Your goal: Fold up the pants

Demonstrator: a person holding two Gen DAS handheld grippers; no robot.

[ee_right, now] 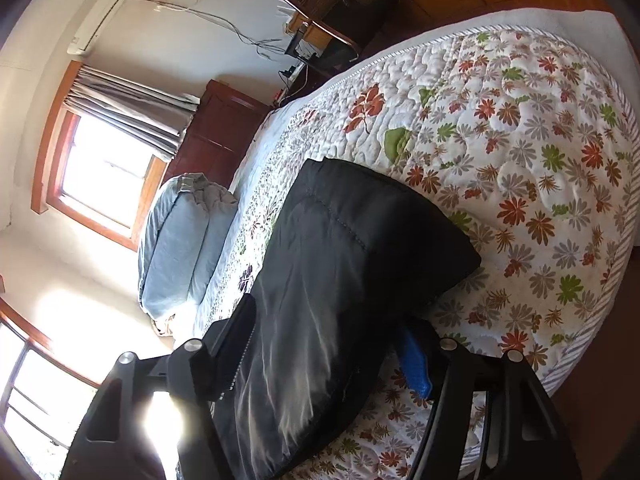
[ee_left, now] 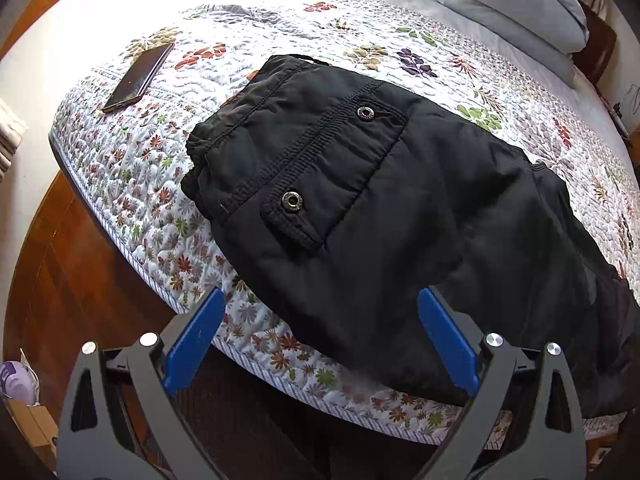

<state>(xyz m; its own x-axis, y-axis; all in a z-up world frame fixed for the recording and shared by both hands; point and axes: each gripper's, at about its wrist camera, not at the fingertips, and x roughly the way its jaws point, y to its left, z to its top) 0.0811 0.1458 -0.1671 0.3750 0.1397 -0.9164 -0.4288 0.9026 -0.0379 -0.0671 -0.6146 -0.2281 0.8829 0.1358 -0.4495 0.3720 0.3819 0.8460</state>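
Black pants (ee_left: 400,208) lie on a floral quilt on the bed, waistband to the upper left, a snap-button back pocket (ee_left: 332,168) facing up, legs running right. My left gripper (ee_left: 320,320) is open and empty, hovering over the near edge of the pants by the bed's edge. In the right wrist view the pants (ee_right: 340,264) run between my right gripper's fingers. My right gripper (ee_right: 332,352) is closed on the black fabric, with one blue pad (ee_right: 416,364) showing beside the cloth.
A dark phone (ee_left: 138,78) lies on the quilt at the upper left. Grey pillows (ee_left: 520,4) sit at the head of the bed; they also show in the right wrist view (ee_right: 180,240). Wooden floor (ee_left: 60,264) lies below the bed edge. A desk (ee_right: 320,8) stands by the wall.
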